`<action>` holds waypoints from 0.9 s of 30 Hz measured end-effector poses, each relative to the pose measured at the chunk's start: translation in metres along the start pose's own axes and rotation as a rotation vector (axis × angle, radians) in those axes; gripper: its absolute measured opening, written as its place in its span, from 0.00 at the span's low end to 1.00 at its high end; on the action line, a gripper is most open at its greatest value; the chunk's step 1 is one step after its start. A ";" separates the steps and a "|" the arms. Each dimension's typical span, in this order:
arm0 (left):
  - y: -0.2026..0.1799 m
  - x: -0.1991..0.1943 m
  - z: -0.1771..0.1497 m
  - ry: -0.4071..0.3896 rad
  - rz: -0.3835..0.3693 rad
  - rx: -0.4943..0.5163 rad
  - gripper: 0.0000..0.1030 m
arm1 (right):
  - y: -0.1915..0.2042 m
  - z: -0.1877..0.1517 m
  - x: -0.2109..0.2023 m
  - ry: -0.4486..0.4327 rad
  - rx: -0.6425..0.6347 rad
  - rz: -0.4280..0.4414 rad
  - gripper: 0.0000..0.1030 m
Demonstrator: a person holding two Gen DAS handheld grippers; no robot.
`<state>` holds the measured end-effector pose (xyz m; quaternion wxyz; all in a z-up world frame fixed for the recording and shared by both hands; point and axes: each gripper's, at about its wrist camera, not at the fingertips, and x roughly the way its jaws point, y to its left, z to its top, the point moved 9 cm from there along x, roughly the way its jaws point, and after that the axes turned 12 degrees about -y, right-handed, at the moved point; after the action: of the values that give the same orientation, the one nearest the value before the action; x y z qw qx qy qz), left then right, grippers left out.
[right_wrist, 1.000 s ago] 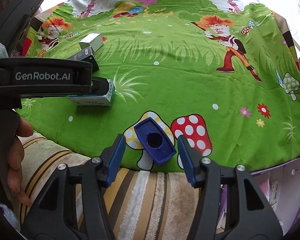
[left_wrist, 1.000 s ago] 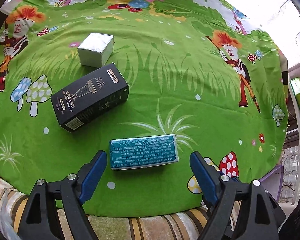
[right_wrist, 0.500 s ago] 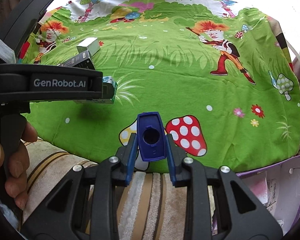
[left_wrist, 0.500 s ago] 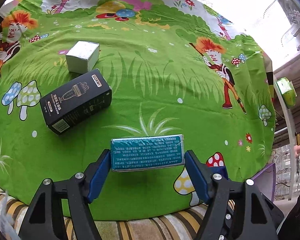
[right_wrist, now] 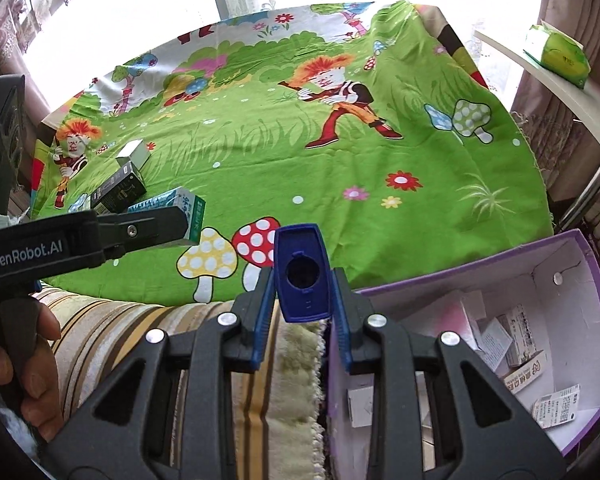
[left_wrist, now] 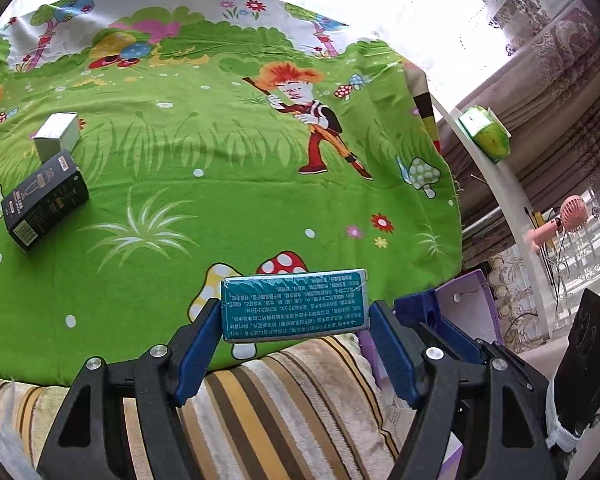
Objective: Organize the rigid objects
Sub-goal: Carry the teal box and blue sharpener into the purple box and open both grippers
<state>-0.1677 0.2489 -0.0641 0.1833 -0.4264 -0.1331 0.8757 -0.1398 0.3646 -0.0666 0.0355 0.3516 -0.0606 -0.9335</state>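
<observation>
A home is suggested: a child's cartoon sheet (left_wrist: 228, 184) is spread over a striped plush blanket (left_wrist: 292, 400), patterned curtains (left_wrist: 560, 60) are hung beside a bright window (right_wrist: 148, 12), and a small pink fan (left_wrist: 575, 212) is seen nearby.

three boxes (left_wrist: 295, 305), one blue cap (right_wrist: 302, 274), one bin (right_wrist: 572, 280)

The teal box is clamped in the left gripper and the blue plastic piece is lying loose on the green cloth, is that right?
Not quite. The teal box is clamped in the left gripper, but the blue plastic piece is not lying on the green cloth: the right wrist view shows the right gripper holding it between its jaws.
</observation>
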 end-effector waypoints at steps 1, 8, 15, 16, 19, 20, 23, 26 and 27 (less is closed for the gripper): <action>-0.010 0.001 -0.004 0.007 -0.014 0.019 0.72 | -0.014 0.000 -0.005 -0.005 0.017 -0.020 0.31; -0.063 0.008 -0.030 0.057 -0.093 0.112 0.72 | -0.099 0.000 -0.037 -0.036 0.128 -0.141 0.31; -0.100 0.012 -0.046 0.077 -0.157 0.200 0.72 | -0.157 -0.001 -0.056 -0.058 0.194 -0.223 0.31; -0.104 0.012 -0.048 0.079 -0.167 0.211 0.72 | -0.162 0.000 -0.058 -0.061 0.198 -0.233 0.31; -0.114 0.011 -0.049 0.073 -0.189 0.241 0.72 | -0.178 0.000 -0.061 -0.067 0.213 -0.257 0.31; -0.118 0.011 -0.049 0.070 -0.197 0.253 0.72 | -0.183 0.001 -0.062 -0.069 0.218 -0.264 0.31; -0.126 0.012 -0.050 0.063 -0.214 0.291 0.73 | -0.193 0.002 -0.064 -0.077 0.226 -0.283 0.31; -0.128 0.015 -0.051 0.069 -0.206 0.314 0.73 | -0.201 0.003 -0.064 -0.080 0.235 -0.293 0.31; -0.127 0.015 -0.052 0.075 -0.202 0.311 0.74 | -0.204 0.004 -0.064 -0.085 0.238 -0.295 0.31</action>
<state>-0.1090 0.3732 -0.0562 0.3390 -0.4097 -0.0313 0.8463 -0.0993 0.5737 -0.0502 -0.1463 0.3188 -0.1196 -0.9288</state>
